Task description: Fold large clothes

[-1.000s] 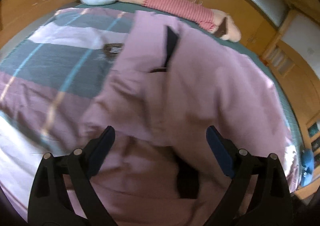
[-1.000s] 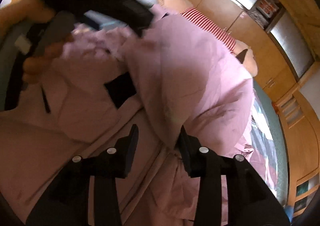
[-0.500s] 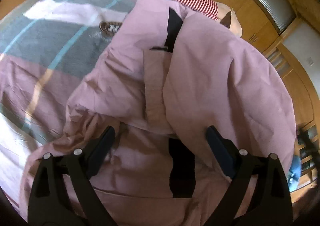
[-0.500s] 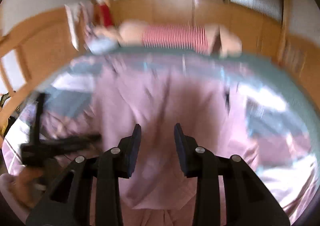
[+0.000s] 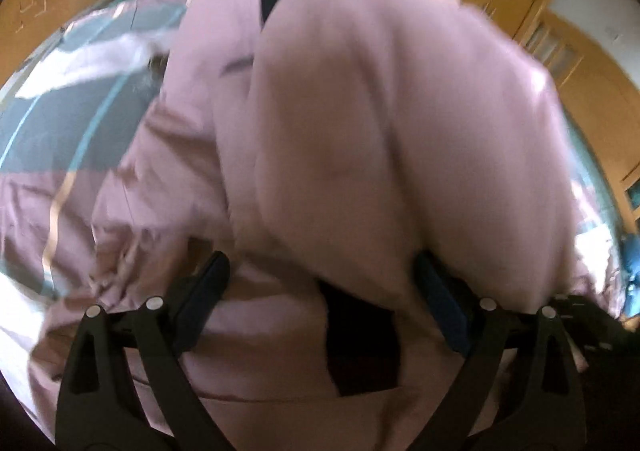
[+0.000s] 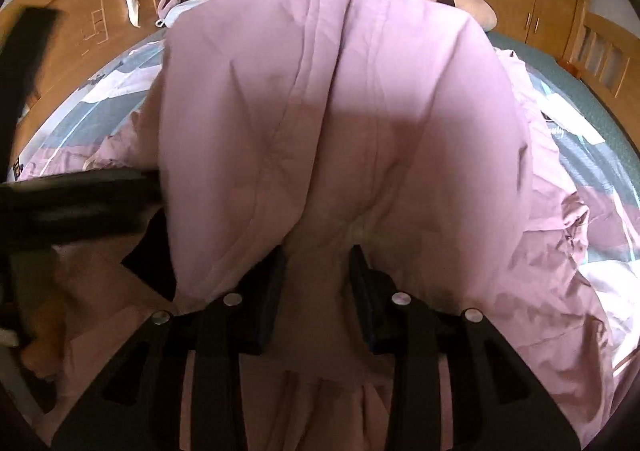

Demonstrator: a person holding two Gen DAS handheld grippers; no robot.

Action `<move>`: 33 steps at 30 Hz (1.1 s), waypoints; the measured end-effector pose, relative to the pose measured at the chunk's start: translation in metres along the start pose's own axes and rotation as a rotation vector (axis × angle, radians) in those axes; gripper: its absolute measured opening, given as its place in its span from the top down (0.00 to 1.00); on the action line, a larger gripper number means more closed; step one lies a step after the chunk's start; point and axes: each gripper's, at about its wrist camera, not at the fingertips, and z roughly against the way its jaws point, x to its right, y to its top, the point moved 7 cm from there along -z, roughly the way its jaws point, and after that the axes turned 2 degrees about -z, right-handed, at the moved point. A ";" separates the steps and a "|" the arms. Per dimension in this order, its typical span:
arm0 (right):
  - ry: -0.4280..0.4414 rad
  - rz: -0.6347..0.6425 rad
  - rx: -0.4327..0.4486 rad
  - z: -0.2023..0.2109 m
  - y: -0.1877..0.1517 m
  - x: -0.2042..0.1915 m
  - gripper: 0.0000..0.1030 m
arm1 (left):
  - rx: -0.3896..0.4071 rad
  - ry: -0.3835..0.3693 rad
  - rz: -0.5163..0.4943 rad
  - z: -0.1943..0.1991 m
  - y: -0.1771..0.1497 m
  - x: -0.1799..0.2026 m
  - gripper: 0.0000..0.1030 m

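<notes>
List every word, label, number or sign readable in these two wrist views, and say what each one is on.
None can be read.
Round dark emblem on the plaid bedsheet: almost hidden behind the pink garment and motion-blurred; no letters legible.
Line markings on the wooden headboard: inlaid shapes, not text.
Pink garment, left gripper and right gripper: no print visible.
</notes>
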 end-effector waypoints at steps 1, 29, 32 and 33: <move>0.002 0.027 0.000 0.007 -0.003 0.000 0.64 | -0.007 -0.003 0.010 -0.003 0.000 -0.002 0.06; -0.069 -0.117 0.178 0.036 0.021 0.053 0.05 | 0.165 0.007 0.091 0.037 0.027 -0.009 0.02; -0.134 -0.074 0.209 0.073 0.008 0.064 0.05 | 0.294 -0.006 0.067 0.071 0.035 -0.002 0.02; -0.169 -0.063 0.204 0.085 -0.002 0.072 0.05 | 0.320 -0.011 0.051 0.080 0.036 0.002 0.02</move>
